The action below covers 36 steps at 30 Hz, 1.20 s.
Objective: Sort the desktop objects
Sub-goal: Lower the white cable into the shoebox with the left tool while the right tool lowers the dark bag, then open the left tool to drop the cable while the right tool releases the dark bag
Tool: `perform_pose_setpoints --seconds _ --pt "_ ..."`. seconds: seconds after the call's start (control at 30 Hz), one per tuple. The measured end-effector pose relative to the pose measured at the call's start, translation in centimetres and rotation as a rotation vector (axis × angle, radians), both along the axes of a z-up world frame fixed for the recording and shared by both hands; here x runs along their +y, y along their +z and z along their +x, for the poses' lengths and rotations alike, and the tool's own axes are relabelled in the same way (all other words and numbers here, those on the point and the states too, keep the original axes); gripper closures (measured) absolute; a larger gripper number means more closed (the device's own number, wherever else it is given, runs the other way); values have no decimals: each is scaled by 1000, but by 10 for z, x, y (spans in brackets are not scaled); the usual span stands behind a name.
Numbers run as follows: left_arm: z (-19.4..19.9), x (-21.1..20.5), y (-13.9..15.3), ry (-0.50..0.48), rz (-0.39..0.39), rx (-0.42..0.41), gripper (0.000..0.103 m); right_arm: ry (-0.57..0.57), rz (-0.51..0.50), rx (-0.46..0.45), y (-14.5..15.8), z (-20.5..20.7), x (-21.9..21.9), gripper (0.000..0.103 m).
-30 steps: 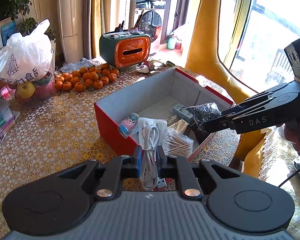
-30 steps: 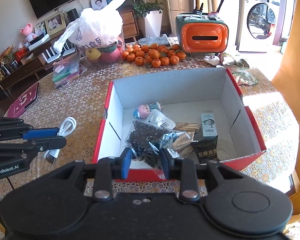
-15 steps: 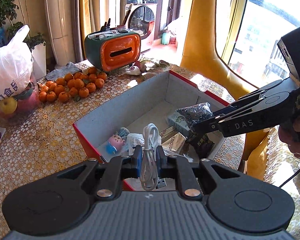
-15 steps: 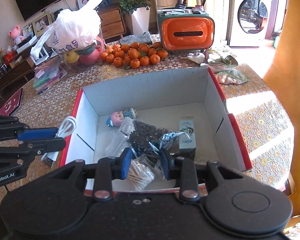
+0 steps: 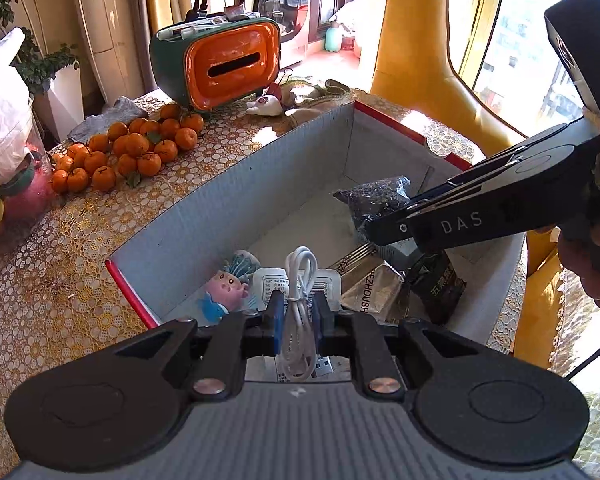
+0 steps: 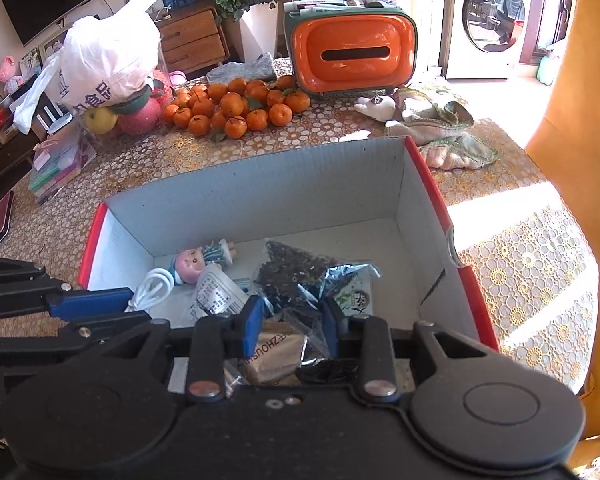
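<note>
A red-edged cardboard box (image 5: 236, 196) (image 6: 260, 196) sits on the table and holds a small doll (image 5: 224, 288) (image 6: 198, 260), a white packet (image 6: 216, 298), a brown packet (image 5: 374, 286) and a green carton (image 6: 358, 296). My left gripper (image 5: 296, 320) is shut on a coiled white cable (image 5: 298, 300) (image 6: 152, 288), held over the box's near left corner. My right gripper (image 6: 292, 322) is shut on a clear bag of dark bits (image 6: 296, 276) (image 5: 376, 200), held over the box's middle.
On the table beyond the box lie a pile of oranges (image 6: 236, 108), an orange and green tissue box (image 6: 352, 48), a white plastic bag over fruit (image 6: 104, 60), a crumpled cloth (image 6: 440, 136) and stacked boxes (image 6: 56, 168). The table edge runs on the right.
Both grippers have moved forward over the box. The cable has gone from outside the box's left wall to above its inside; the bag of dark bits has moved further in.
</note>
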State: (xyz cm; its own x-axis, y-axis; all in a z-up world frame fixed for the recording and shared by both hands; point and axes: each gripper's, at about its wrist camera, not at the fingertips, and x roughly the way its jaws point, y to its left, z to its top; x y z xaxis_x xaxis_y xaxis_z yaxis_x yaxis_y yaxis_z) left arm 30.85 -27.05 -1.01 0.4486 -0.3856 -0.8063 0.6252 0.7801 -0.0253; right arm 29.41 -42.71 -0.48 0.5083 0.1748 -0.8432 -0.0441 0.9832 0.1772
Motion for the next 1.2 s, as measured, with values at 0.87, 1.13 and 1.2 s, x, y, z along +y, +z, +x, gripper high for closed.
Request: perform_pose_setpoints --seconds 0.87,1.13,1.2 --pt "17 -19 -43 -7 85 73 90 -24 2 95 -53 41 13 72" --pt "18 -16 -47 11 72 91 90 -25 13 103 -52 38 10 65" --pt "17 -15 -46 11 65 93 90 -26 3 100 -50 36 10 64"
